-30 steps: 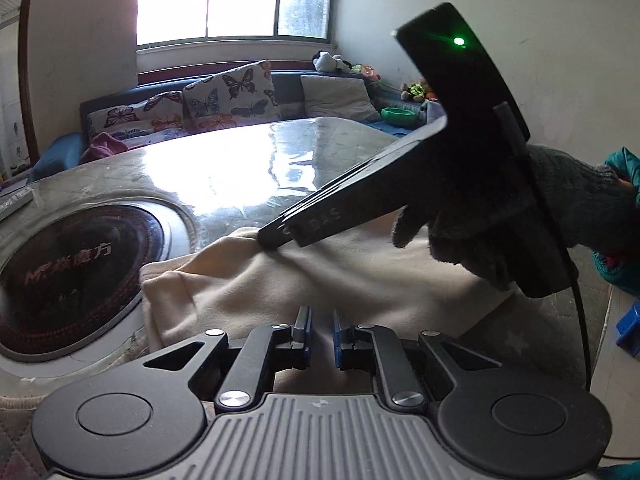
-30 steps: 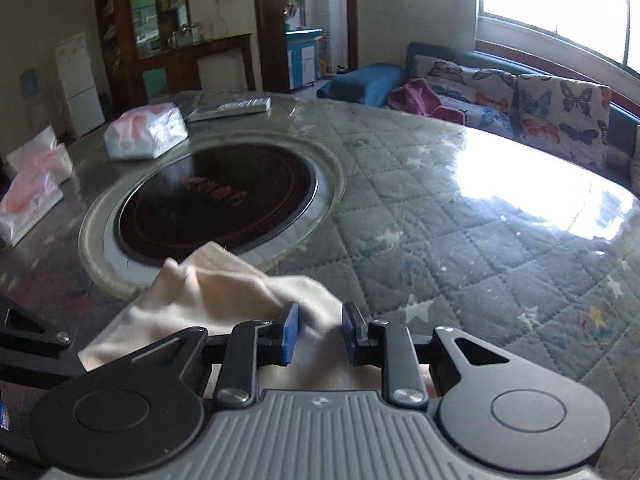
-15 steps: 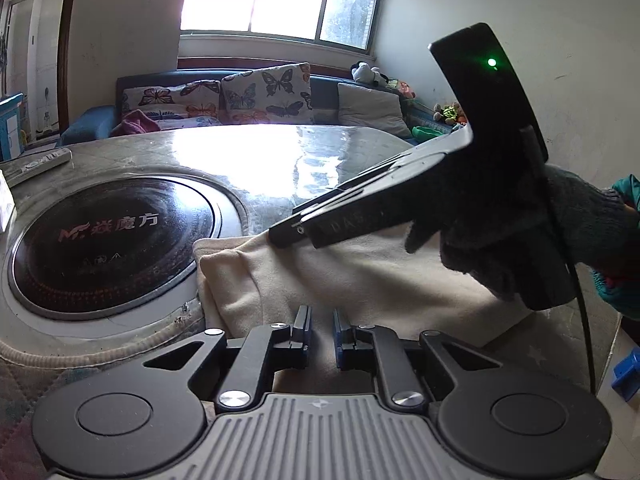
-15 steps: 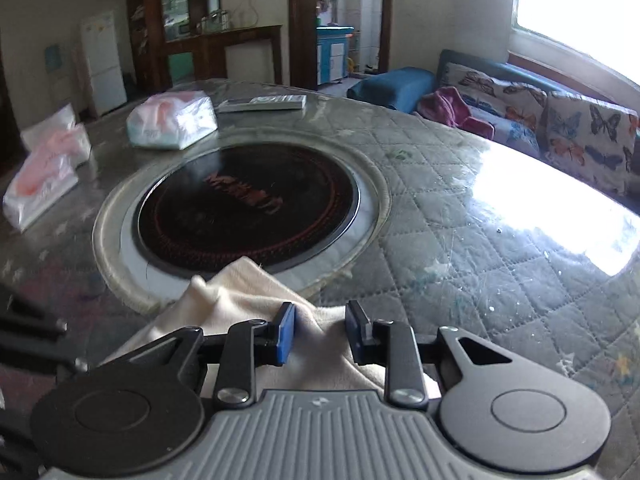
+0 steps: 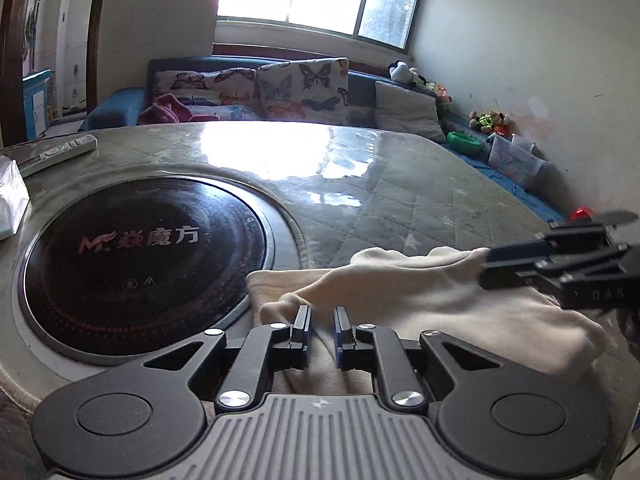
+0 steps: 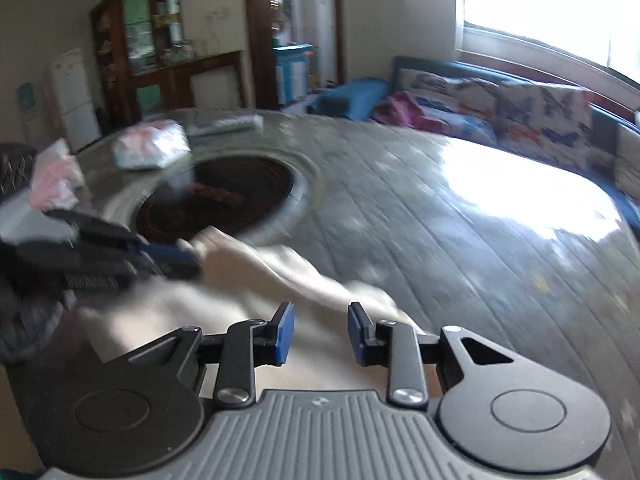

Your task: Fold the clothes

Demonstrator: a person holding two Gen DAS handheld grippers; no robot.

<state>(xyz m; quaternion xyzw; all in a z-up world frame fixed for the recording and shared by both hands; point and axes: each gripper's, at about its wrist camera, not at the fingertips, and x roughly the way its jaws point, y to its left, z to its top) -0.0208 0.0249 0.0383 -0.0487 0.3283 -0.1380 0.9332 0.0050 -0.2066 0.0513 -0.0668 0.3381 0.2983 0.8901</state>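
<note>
At the far left of the left wrist view a white packet (image 5: 12, 200) sits at the border of the surface (image 5: 400, 184), with a grey remote (image 5: 60, 152) just behind it. Next comes the round black cooktop (image 5: 140, 252) set into the quilted covering, ringed by a pale rim. To its right the surface runs bare and glossy toward the sofa (image 5: 248, 92) with butterfly cushions under the window, leaving wide free room beyond the garment; the right border falls away toward the wall, where toys and a green bowl (image 5: 464, 142) lie.

The cream garment (image 5: 420, 304) lies at the near side of the surface, its left end overlapping the cooktop's rim. It is soft and thick, bunched into rounded folds, with one fold raised as a ridge running up to the right.

The left gripper (image 5: 322, 332) has its blue-padded jaws a narrow gap apart with cloth lying between and under them; whether they pinch it I cannot tell. At the right, the right gripper (image 5: 490, 266) reaches in from the frame edge, its tips touching the raised fold.

The right wrist view is blurred. There the left gripper (image 6: 192, 264) enters from the left against the garment (image 6: 280, 280), and the right gripper (image 6: 320, 334) stands with jaws clearly apart above the cloth, clamping nothing.
</note>
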